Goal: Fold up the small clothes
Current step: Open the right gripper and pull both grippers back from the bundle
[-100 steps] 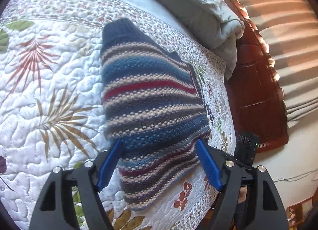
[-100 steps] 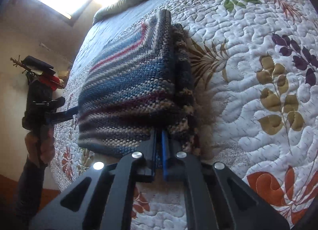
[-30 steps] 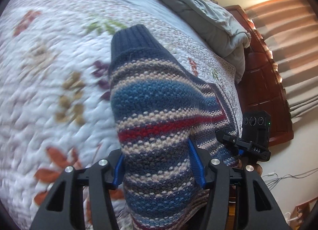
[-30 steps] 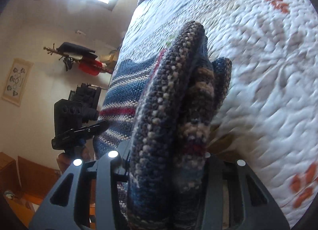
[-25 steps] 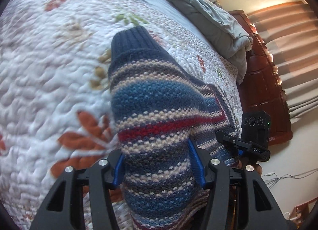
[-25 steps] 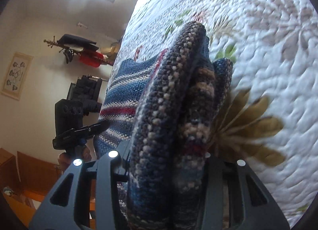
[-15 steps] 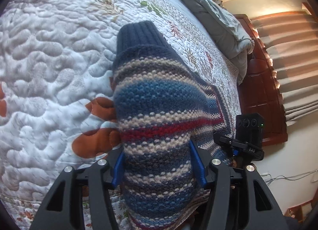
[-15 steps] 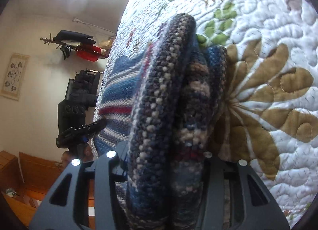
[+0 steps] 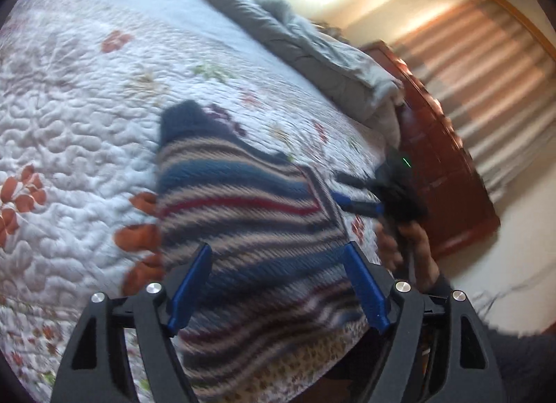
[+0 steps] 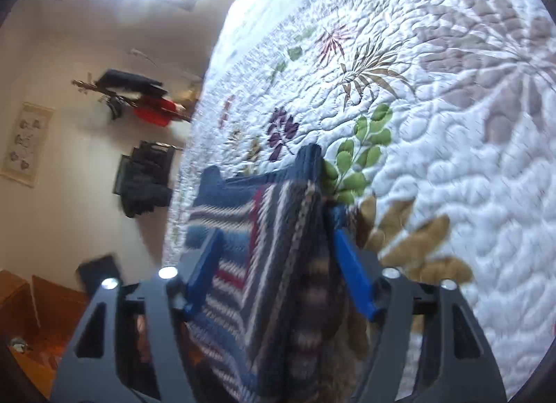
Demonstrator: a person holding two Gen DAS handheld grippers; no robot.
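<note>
Sweater (image 9: 250,225) folded on quilt (image 9: 69,145), tongs (image 9: 278,284) spread.

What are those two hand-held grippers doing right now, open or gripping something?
Left hand-held gripper: open, its blue fingers spread apart over the striped sweater, gripping nothing.
Right hand-held gripper: open too, fingers spread either side of the sweater's folded edge.

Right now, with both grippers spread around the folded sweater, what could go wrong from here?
Both the left gripper and the right gripper look open, so nothing pins the striped sweater; its stacked layers could slide apart. The sweater lies close to the edge of the quilt, with its near part by the border, so a nudge might drag it off the bed. Both views are motion-blurred; a fast pullback could snag the knit on a finger.
</note>
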